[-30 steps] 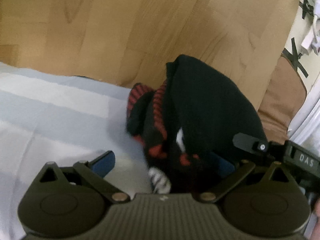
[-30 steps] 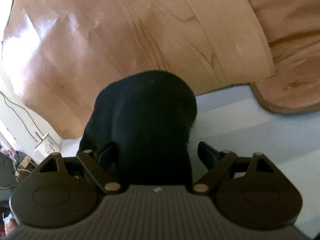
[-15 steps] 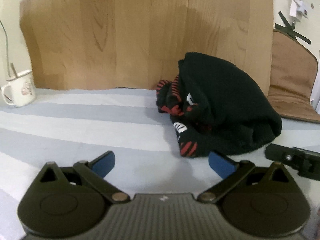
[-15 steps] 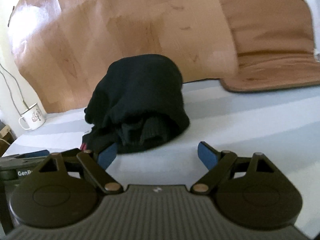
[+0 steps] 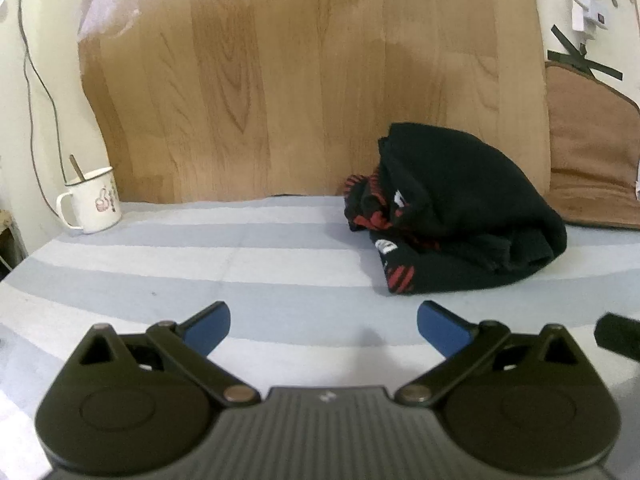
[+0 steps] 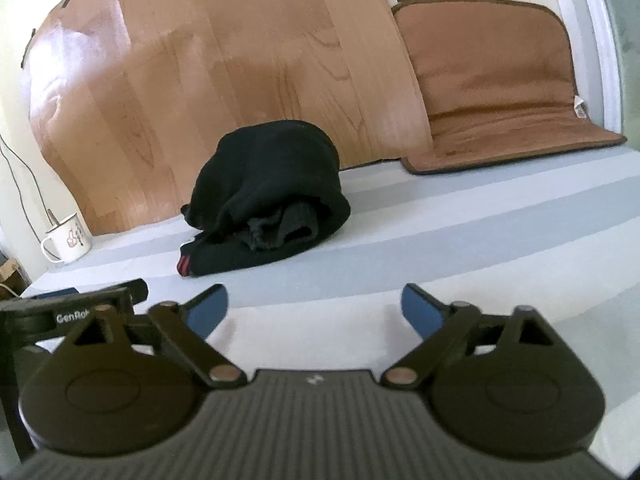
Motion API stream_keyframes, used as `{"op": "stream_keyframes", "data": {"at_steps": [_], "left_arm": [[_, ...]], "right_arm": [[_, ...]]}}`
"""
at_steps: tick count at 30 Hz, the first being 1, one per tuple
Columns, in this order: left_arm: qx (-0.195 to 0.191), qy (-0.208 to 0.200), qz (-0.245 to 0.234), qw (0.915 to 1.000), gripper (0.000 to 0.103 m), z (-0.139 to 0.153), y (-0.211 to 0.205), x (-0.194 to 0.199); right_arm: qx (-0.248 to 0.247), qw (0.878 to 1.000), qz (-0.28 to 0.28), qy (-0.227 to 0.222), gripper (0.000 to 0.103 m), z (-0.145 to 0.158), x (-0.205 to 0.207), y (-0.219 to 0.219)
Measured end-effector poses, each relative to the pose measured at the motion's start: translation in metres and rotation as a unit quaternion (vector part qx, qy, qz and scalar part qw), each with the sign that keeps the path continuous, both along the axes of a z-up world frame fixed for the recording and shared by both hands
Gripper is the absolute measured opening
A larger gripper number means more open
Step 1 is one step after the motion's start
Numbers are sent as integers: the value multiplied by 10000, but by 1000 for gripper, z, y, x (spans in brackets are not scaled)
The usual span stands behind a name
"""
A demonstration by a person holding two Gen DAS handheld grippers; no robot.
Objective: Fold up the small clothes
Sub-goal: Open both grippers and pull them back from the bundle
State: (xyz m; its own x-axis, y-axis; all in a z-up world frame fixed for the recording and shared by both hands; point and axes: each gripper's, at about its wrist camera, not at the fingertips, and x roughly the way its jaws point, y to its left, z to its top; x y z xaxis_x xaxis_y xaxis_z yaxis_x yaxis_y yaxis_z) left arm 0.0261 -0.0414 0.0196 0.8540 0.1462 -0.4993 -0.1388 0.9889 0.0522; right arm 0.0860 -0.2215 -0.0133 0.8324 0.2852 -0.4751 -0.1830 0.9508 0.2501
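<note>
A black garment with red and white trim [image 5: 460,208] lies bundled on the grey-and-white striped cloth [image 5: 240,264], against the wooden board behind. It also shows in the right wrist view [image 6: 272,196], left of centre. My left gripper [image 5: 323,326] is open and empty, well short of the bundle, which lies ahead to its right. My right gripper [image 6: 315,311] is open and empty, short of the bundle. The left gripper's body shows at the left edge of the right wrist view [image 6: 72,312].
A white enamel mug [image 5: 93,200] with a utensil in it stands at the far left by the wall; it also shows in the right wrist view [image 6: 67,238]. A brown cushion [image 6: 496,88] leans at the back right. A wooden board [image 5: 312,80] stands behind the cloth.
Both grippers have drawn back from the black garment and levelled out. The garment, close between the fingers a second ago, now lies free on the cloth.
</note>
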Motion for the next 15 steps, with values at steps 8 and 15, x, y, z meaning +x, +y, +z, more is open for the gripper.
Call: {"op": "stream_keyframes", "data": {"at_steps": [8,15], "left_arm": [[108,-137,133,9998,103,2,-1,-2],[245,-402,205,9987,103,4,-5,-8]], "right_arm": [[-36,9999,-160,24,103,-1,-3,2],[248,9995,-175,-56,103,-3,-7,-5]]}}
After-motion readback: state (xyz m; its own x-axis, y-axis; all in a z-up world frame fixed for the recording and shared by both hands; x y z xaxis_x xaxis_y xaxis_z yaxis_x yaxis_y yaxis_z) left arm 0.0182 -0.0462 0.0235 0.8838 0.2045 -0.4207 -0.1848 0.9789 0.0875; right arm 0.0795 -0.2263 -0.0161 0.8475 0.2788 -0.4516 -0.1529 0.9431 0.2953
